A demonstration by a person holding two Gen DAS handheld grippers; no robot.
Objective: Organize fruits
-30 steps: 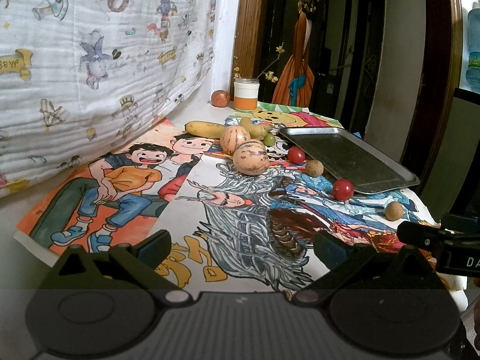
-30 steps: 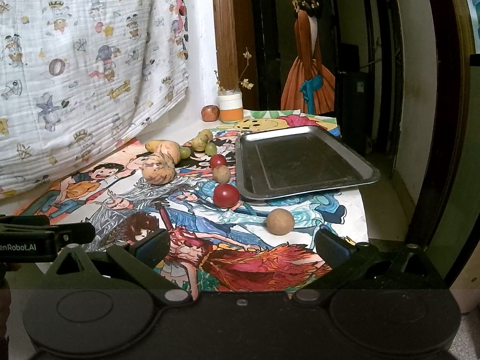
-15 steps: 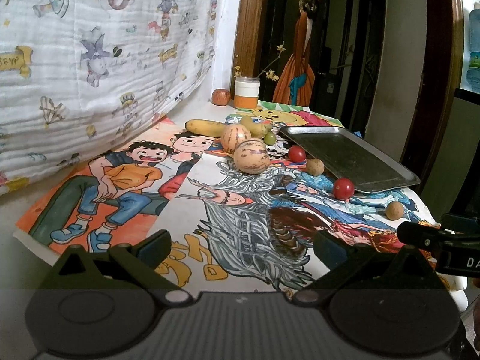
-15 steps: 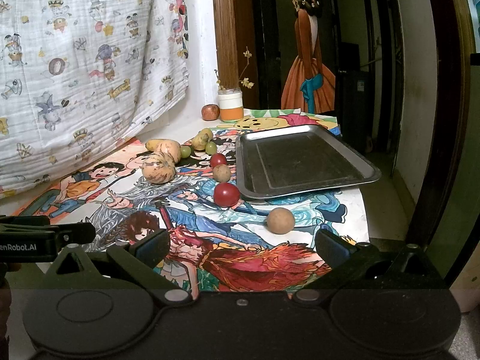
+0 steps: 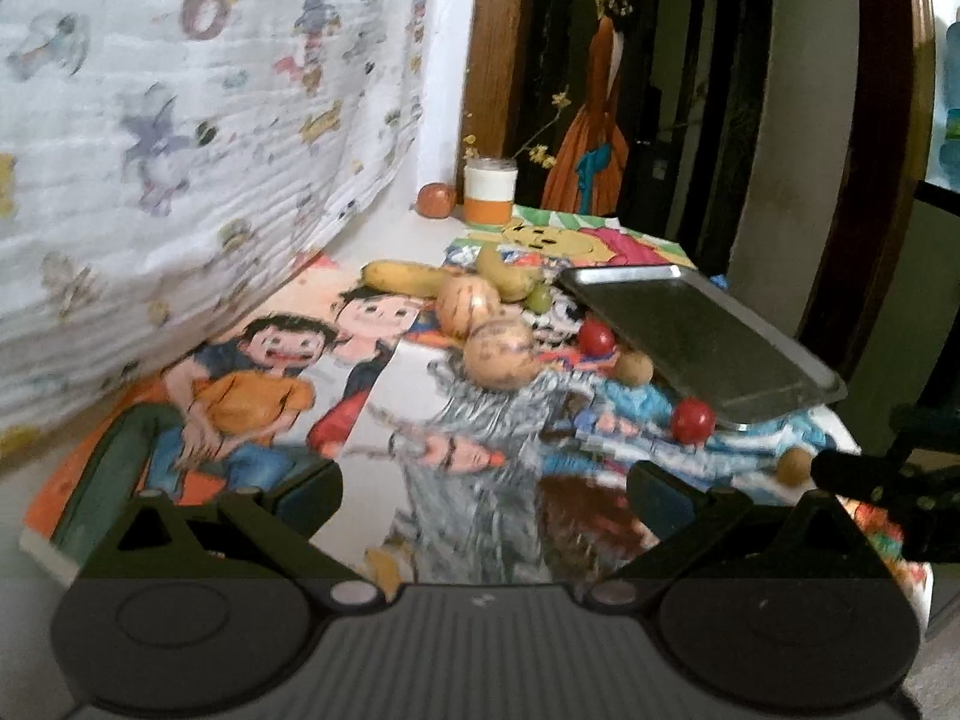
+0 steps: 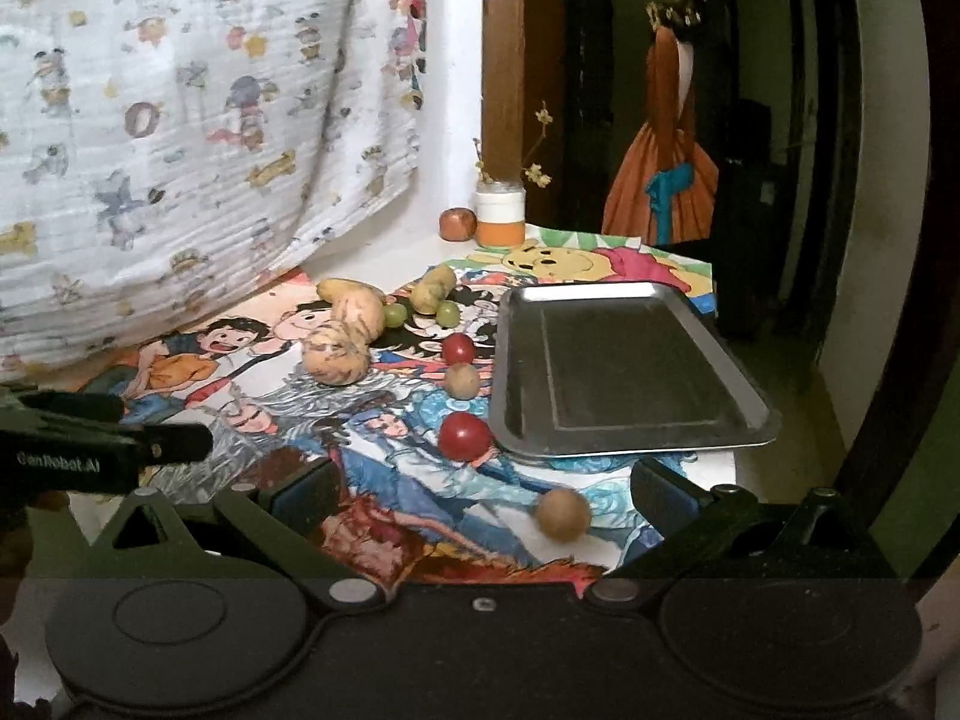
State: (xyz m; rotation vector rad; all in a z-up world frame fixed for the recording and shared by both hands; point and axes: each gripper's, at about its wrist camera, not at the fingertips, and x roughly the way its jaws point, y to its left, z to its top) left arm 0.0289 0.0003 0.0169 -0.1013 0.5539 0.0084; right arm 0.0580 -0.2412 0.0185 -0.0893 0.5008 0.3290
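Fruits: a loose group lying on the cartoon posters [image 6: 372,456] that cover the table, all outside the metal tray [image 6: 630,372]. From the left in the right wrist view: a yellow banana-like fruit [image 6: 336,288] at the far end, touching a striped melon [image 6: 360,315]; a second striped melon [image 6: 335,355] just in front of it; two green grapes [image 6: 393,315], the other [image 6: 447,313] on either side of a knobbly yellow fruit [image 6: 432,289]; a small red fruit [image 6: 458,349]; a tan round fruit [image 6: 462,381] just beside it; a larger red fruit [image 6: 463,435] close to the tray's near left corner; a tan ball-shaped fruit [image 6: 561,513] nearest the camera, apart from the rest. Tray: shallow, grey, nothing in it, sitting on the posters at the right of the fruit. At the back, by the wall: a reddish apple-like fruit [image 6: 457,223] touching a white and orange cup [image 6: 500,217]. Patterned white cloth [image 6: 180,120] hangs at the left. Left gripper [image 5: 483,495]: jaws spread wide, holding nothing, above the posters short of the melons [image 5: 498,354]. Right gripper [image 6: 483,495]: jaws spread wide, holding nothing, with the tan ball-shaped fruit seen between its fingers but untouched.
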